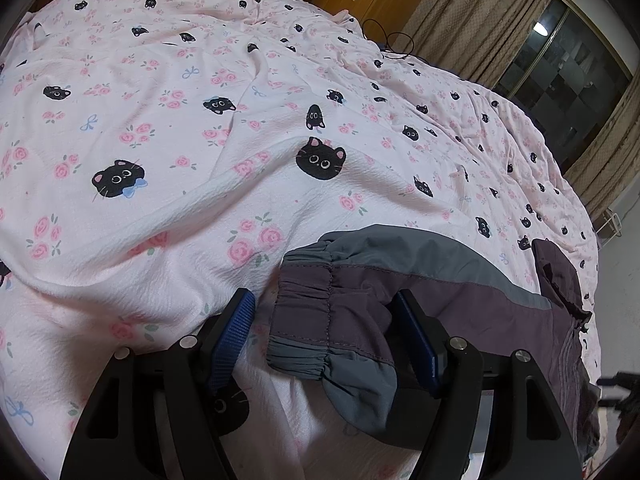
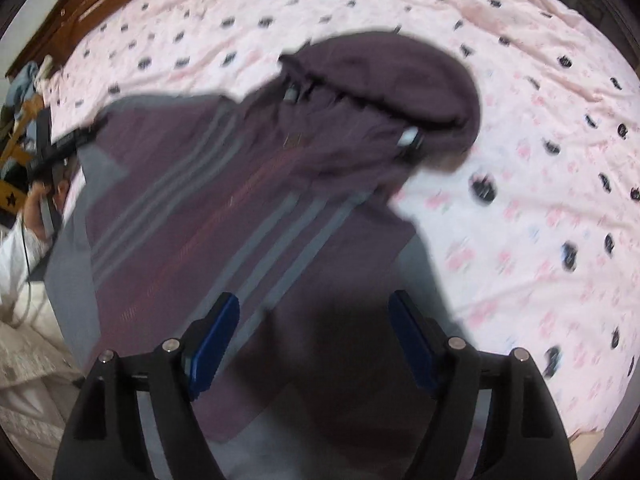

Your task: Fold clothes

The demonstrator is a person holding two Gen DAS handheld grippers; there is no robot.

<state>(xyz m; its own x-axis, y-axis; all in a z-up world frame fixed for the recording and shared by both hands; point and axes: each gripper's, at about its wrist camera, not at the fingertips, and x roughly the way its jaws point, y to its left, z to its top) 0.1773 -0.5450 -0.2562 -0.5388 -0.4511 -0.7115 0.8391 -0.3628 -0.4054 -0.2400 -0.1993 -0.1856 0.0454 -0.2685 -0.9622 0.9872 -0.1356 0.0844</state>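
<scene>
So the purple and grey hooded jacket [image 2: 248, 184] is lying spread out flat on the bed [image 1: 168, 128], close to its near edge, with the hood [image 2: 400, 76] pointing toward the middle of the pink cat-print sheet. Left tongs [image 1: 324, 336] are spread wide with the elastic sleeve cuff [image 1: 308, 312] sitting between the blue pads, not pinched. Right tongs [image 2: 316, 332] are wide apart too, hovering over the jacket's lower part and gripping nothing, though that view is pretty blurry.
</scene>
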